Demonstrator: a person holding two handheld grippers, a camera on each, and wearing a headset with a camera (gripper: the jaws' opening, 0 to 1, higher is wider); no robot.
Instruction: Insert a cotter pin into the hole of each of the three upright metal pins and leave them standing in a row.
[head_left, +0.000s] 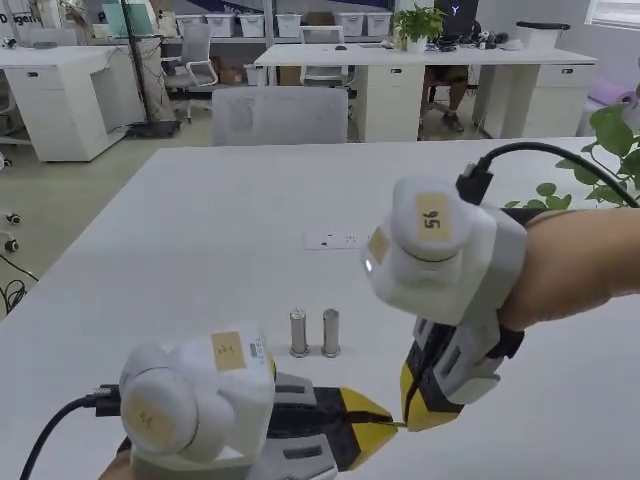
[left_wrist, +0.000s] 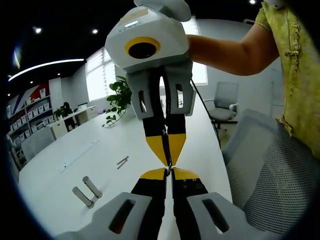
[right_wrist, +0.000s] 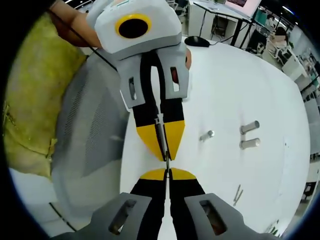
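table (head_left: 180, 250): white | on it we count one pin (head_left: 299, 333) upright just beside another pin (head_left: 331, 333) | third pin (right_wrist: 207, 135) near that pair | cotter pins (right_wrist: 238, 194) lying loose (too thin to count) | paper slip (head_left: 335, 240) beyond the pair

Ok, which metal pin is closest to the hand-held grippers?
The lone metal pin, seen in the right gripper view. The paired pins sit side by side, farther away.

Left gripper (left_wrist: 169, 175), right gripper (right_wrist: 166, 174) — white shells, yellow-tipped black jaws
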